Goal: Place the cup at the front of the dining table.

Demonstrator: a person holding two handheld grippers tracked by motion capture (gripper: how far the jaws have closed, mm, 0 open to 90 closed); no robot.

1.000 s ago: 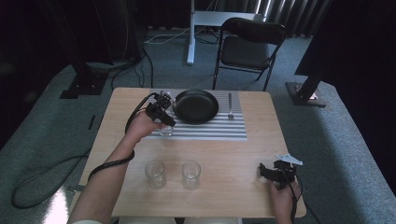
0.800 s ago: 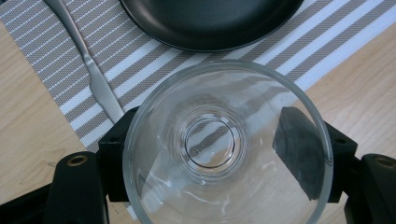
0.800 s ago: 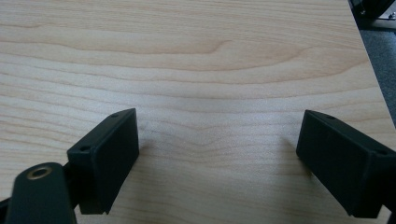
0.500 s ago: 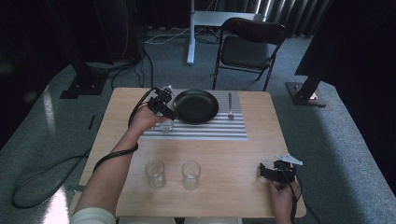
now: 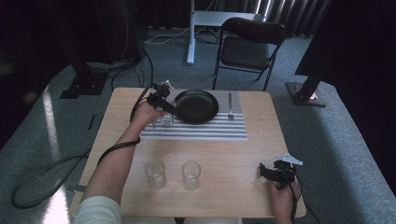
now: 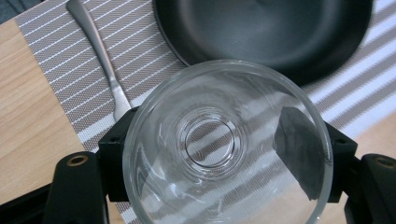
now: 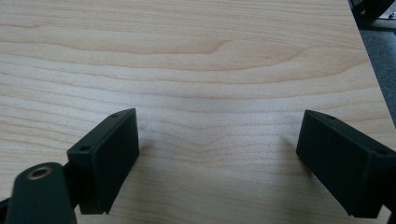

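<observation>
Left hand-held gripper (image 5: 161,105) clamping a clear drinking glass (image 6: 227,144) from both sides, jaws pressing its wall. Glass standing upright, long axis vertical, mouth pointing up toward the left gripper view's camera, base ring showing dead centre. Sitting at the left end of a striped placemat (image 5: 219,130), just beside a black pan (image 5: 196,106), near a piece of metal cutlery (image 6: 100,53) lying on the mat. Right hand-held gripper (image 7: 219,158) resting at the near right corner of the wooden worktop (image 5: 233,154), jaws standing wide apart, gripping nothing. Two more empty glasses (image 5: 155,173) standing upright near the front edge, well apart from the mat.
</observation>
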